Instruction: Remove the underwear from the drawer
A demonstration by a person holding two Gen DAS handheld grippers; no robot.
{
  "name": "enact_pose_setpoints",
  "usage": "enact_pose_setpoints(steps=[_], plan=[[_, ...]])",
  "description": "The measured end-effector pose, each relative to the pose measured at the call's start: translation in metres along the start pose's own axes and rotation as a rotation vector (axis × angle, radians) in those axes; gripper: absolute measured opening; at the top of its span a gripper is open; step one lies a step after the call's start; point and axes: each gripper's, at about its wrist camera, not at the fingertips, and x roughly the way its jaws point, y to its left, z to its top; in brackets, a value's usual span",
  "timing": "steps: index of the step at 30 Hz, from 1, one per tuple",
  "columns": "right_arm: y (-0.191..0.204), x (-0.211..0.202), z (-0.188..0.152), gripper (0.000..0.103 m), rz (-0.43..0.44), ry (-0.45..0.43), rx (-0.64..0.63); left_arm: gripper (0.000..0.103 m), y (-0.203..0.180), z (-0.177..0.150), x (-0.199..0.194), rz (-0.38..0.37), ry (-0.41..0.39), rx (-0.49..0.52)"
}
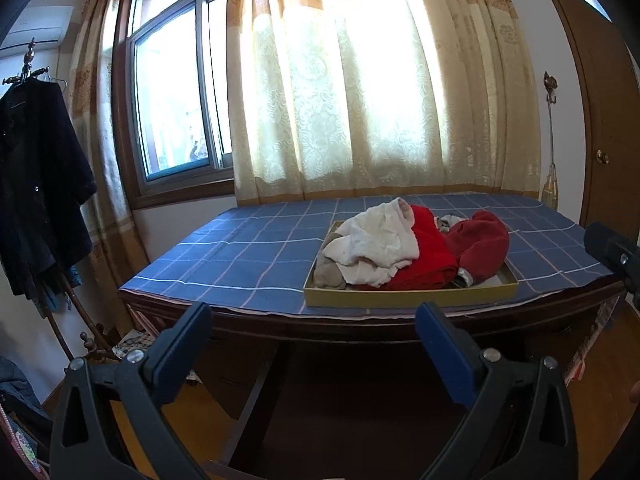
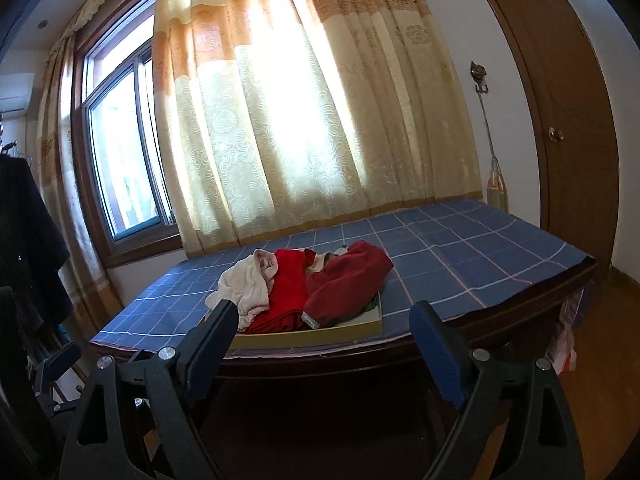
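A shallow yellow drawer tray [image 1: 408,299] [image 2: 320,336] lies on a table under a blue checked cloth [image 1: 248,256] [image 2: 460,256]. Piled in it are a white garment [image 1: 376,244] [image 2: 248,288], a bright red one [image 1: 432,256] [image 2: 286,296], a darker red one [image 1: 482,246] [image 2: 348,280] and a grey-brown piece [image 1: 328,274]. My left gripper [image 1: 314,320] is open and empty, held in front of the table's near edge, short of the tray. My right gripper [image 2: 322,318] is open and empty too, also short of the tray. Its tip [image 1: 612,248] shows at the left wrist view's right edge.
Curtains [image 1: 360,100] and a window [image 1: 176,92] stand behind the table. A coat rack with dark clothes [image 1: 36,184] is at the left, a wooden door [image 2: 560,128] at the right. Wooden floor [image 2: 600,380] lies beside and under the table.
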Motion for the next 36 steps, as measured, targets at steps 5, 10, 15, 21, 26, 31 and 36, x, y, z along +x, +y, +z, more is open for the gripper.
enact_pose_setpoints(steps=[5, 10, 15, 21, 26, 31, 36], plan=[[0.001, -0.005, 0.001, 0.089, 0.001, -0.010, -0.005, 0.103, 0.004, 0.001, -0.001, -0.004, -0.003, -0.033], [0.011, -0.006, -0.001, 0.089, -0.004, -0.009, -0.049, 0.103, 0.004, 0.001, -0.002, 0.019, -0.006, -0.024], [0.011, -0.006, -0.001, 0.089, -0.001, -0.005, -0.042, 0.103, 0.004, 0.001, -0.001, 0.020, 0.001, -0.032], [0.013, -0.008, -0.001, 0.089, -0.001, -0.012, -0.043, 0.103, 0.005, 0.000, -0.001, 0.012, 0.002, -0.033], [0.015, -0.007, -0.001, 0.089, 0.002, -0.008, -0.051, 0.103, 0.005, 0.000, -0.001, 0.009, 0.006, -0.032], [0.015, -0.007, -0.002, 0.089, 0.002, -0.007, -0.048, 0.103, 0.007, 0.000, -0.001, 0.011, 0.007, -0.038], [0.014, -0.007, -0.001, 0.089, 0.003, -0.006, -0.050, 0.103, 0.006, 0.000, -0.002, 0.014, 0.004, -0.034]])
